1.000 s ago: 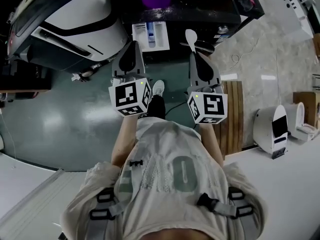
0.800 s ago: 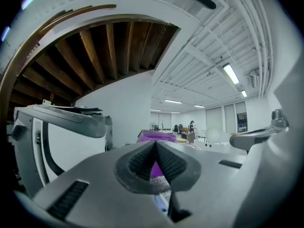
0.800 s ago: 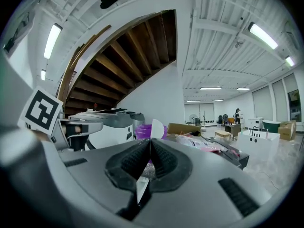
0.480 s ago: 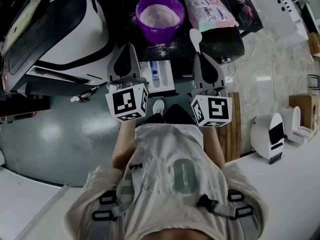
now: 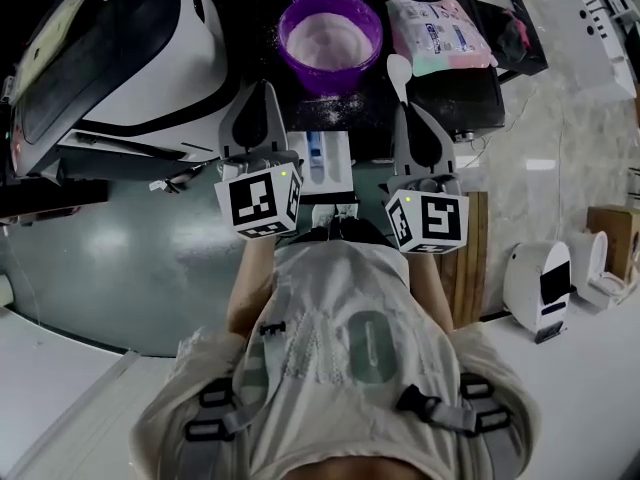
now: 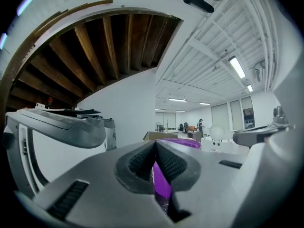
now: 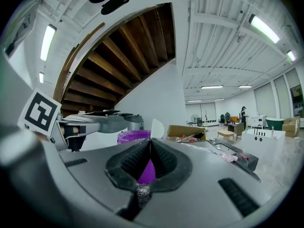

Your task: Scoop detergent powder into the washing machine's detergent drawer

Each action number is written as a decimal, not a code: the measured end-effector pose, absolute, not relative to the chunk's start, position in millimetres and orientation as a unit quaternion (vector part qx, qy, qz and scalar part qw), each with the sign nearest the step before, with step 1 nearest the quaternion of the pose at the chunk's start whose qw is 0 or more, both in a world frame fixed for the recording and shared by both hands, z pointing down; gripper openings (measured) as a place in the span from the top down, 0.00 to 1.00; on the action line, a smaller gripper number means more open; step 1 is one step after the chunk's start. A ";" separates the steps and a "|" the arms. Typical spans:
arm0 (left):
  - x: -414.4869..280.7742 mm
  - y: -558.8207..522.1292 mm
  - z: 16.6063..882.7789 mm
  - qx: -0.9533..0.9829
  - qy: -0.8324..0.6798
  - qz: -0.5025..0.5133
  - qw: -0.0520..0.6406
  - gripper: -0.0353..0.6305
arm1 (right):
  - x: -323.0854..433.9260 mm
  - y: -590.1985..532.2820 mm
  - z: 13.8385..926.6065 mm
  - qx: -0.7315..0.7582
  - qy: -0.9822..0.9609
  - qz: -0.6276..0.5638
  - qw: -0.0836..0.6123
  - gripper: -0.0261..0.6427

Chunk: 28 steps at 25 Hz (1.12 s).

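Dark counter (image 5: 468, 86) at the top of the frame, spoon poised beside the powder bowl

Glossy green floor (image 5: 120, 258) fills the left middle of the head view, with a white washing machine (image 5: 130, 63) at the upper left. On the counter at top centre stands a purple bowl (image 5: 330, 30) full of pale detergent powder, and some loose powder lies scattered on the counter in front of it. A soft detergent bag (image 5: 440, 30) lies just to the bowl's right. Below the counter edge, at centre, the white detergent drawer (image 5: 338, 163) stands pulled out between the two grippers.

The left gripper (image 5: 263, 90) hovers left of the drawer. Its ribbed pads are pressed together at the tips with nothing between them, and only the bowl's purple shows through the gap behind.

The right gripper (image 5: 405, 106) is on the drawer's right. Its fingers pinch the handle of a white spoon (image 5: 398, 68), whose scoop end sticks out ahead of the tips, near the bowl's lower right rim and apart from it. I cannot tell whether the spoon carries any powder.
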<state>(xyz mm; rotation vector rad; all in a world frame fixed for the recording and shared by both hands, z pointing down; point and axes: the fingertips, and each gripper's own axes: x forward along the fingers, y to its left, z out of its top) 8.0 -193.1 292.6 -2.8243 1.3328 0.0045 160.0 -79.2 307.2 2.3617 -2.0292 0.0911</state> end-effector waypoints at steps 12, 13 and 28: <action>19.8 -200.2 286.1 -0.903 0.430 0.003 0.019 0.92 | 171.9 -93.9 291.4 0.738 -0.674 0.021 0.024 0.95; 19.6 -201.5 285.6 -0.902 0.431 0.004 0.021 0.92 | 172.2 -99.7 286.0 0.728 -0.684 0.017 0.033 0.95; -8.1 -218.2 305.4 -0.878 0.478 -0.015 0.012 0.92 | 166.9 -205.4 278.9 0.493 -0.799 -0.092 0.331 0.95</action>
